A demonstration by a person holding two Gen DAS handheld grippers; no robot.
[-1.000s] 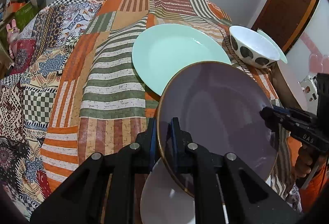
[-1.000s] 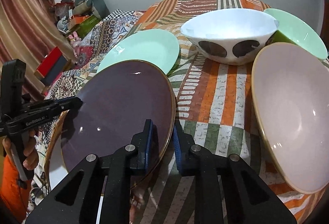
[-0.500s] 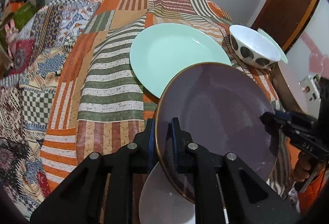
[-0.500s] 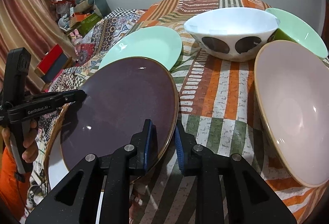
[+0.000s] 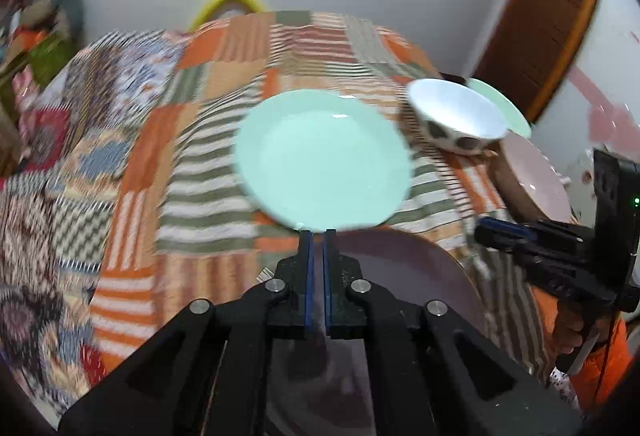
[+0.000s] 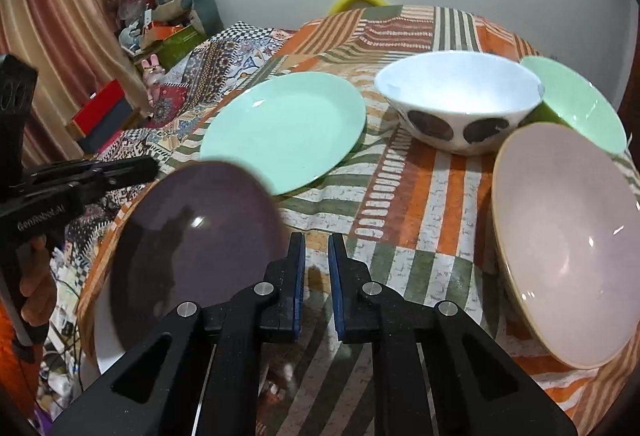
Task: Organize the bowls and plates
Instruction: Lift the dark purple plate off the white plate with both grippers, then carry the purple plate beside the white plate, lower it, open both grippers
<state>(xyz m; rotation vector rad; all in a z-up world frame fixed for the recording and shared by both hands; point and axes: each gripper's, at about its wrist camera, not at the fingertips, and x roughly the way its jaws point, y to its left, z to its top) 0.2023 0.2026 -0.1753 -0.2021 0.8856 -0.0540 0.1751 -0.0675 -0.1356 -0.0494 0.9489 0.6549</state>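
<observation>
Claws (image 6: 316, 236) both shut, empty; purple plate (image 6: 192, 236) tilted (rim blurred)

- "GenRobot.AI" in pale letters runs along the side of the left gripper (image 6: 154, 165), seen at the left edge of the right wrist view; the print is small and tilted, but it can be read.
- The black block (image 6: 16, 92) standing above that gripper's body carries faint raised marks, too dim to make out.
- No other writing, number or sign can be read in either view.
</observation>
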